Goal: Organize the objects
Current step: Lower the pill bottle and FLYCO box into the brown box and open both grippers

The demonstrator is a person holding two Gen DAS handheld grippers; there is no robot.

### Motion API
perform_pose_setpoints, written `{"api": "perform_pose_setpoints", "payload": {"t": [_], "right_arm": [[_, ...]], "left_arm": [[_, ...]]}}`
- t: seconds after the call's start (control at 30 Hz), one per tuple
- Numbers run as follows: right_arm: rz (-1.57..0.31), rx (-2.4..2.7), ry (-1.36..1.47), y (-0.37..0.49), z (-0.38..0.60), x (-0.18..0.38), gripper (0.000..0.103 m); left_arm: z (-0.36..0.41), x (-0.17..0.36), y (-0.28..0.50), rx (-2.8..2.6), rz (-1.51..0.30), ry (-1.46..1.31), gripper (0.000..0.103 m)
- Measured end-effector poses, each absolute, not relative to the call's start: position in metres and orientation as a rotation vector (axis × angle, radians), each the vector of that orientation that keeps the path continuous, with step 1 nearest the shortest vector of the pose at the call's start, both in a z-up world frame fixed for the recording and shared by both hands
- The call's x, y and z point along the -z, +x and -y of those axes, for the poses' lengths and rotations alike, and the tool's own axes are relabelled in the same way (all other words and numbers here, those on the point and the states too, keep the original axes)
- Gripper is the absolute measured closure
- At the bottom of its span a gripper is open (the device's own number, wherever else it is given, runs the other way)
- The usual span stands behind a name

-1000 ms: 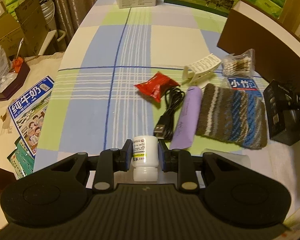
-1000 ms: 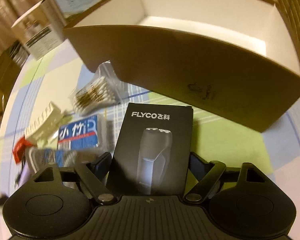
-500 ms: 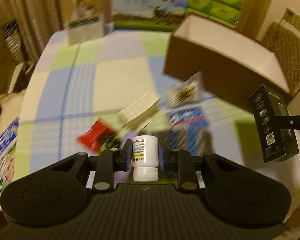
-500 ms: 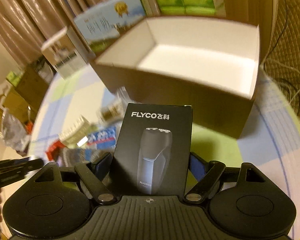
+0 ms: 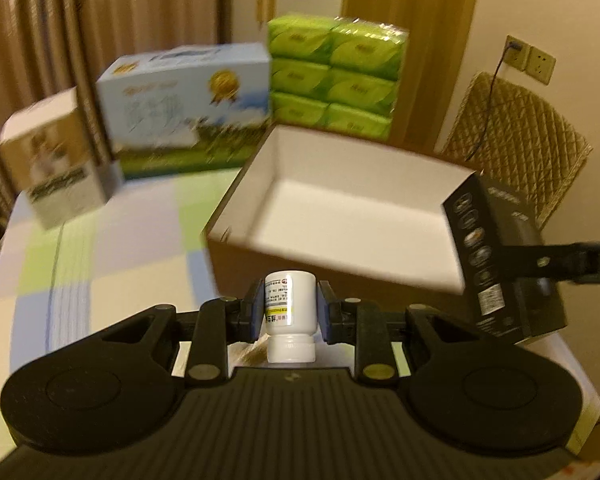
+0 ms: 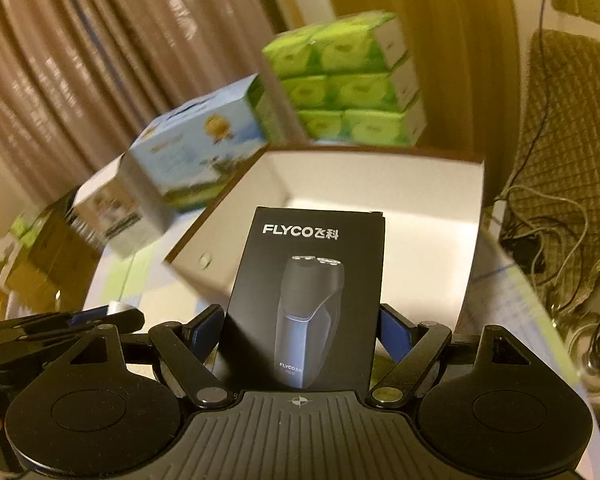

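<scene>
Your left gripper (image 5: 289, 312) is matte black: a ribbed centre plate with a small crosshair mark at twelve o'clock, a round recessed disc at nine and another at three. Two angled link arms carry brass-coloured pivot screws, and its fingers (image 5: 253, 312) end in flat dark pads. Your right gripper (image 6: 300, 328) has the same ribbed plate, crosshair, twin discs, triangular cut-outs and brass screws, but its pads (image 6: 394, 328) show blue.

The open brown cardboard box (image 5: 340, 216) with white inside is seen mid-frame, its top unblocked. Behind it, passage is blocked by the blue-and-white printed carton (image 5: 188, 108) and stacked green tissue packs (image 5: 332, 76).
</scene>
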State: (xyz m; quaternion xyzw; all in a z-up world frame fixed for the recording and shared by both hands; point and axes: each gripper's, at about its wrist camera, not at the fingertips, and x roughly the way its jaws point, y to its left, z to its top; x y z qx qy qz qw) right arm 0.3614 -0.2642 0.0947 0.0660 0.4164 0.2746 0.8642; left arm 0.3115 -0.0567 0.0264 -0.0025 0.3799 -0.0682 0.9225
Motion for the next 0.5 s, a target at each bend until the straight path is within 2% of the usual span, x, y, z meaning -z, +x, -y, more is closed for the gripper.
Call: {"api": "perform_pose_setpoints", "payload": {"t": [0.27, 0.5], "right_arm": [[-0.897, -0.486, 0.145, 0.425, 0.255, -0.082, 0.025], [-0.978, -0.433, 0.089, 0.466, 0.238, -0.044, 0.025]], "left_arm": [[0.088, -0.021, 0.388, 0.165, -0.804, 0.014, 0.081], [0.097, 0.007, 0.434, 0.152, -0.88, 0.026, 0.081]]}}
